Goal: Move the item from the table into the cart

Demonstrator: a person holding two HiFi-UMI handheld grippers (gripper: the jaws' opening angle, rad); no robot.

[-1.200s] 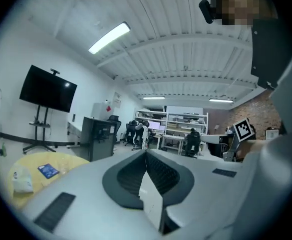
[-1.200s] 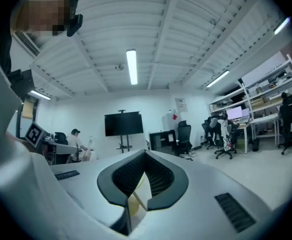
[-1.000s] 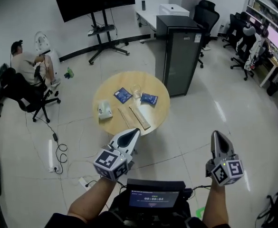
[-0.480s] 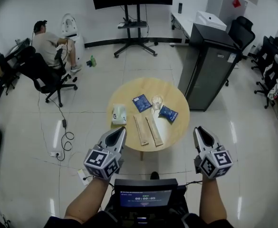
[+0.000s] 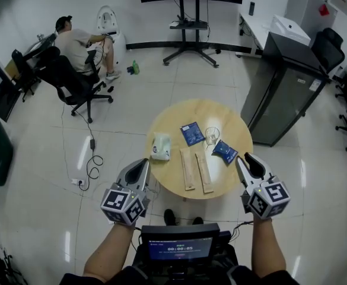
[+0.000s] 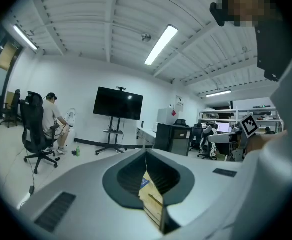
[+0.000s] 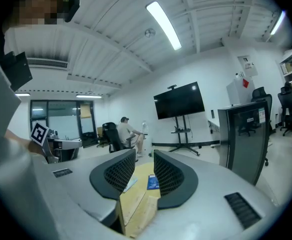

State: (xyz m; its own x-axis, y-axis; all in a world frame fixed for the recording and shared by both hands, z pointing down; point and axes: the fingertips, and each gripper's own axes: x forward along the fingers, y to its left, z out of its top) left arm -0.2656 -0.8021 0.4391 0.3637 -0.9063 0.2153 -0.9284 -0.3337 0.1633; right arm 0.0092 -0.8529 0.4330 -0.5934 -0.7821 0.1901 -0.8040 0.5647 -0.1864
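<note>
On a round wooden table (image 5: 232, 120) lie a white pouch (image 5: 161, 146), two blue packets (image 5: 191, 133) (image 5: 225, 151), a clear glass (image 5: 212, 136) and two long tan strips (image 5: 187, 170) (image 5: 204, 171). My left gripper (image 5: 142, 164) hovers at the table's near left edge beside the pouch, jaws shut and empty; the left gripper view shows its tips (image 6: 146, 152) meeting. My right gripper (image 5: 243, 160) hangs at the near right edge close to the second blue packet. Its jaws (image 7: 145, 158) are opening, with a gap and nothing between them.
A person sits on a black office chair (image 5: 66, 79) at the back left. A screen on a wheeled stand (image 5: 188, 22) is behind the table, a dark cabinet (image 5: 283, 91) to its right. Cables (image 5: 91, 159) trail on the floor. A dark unit with a display (image 5: 182, 248) sits below my arms.
The view has swung and the table has come closer. Both grippers now reach its near edge. The right jaws have parted from shut.
</note>
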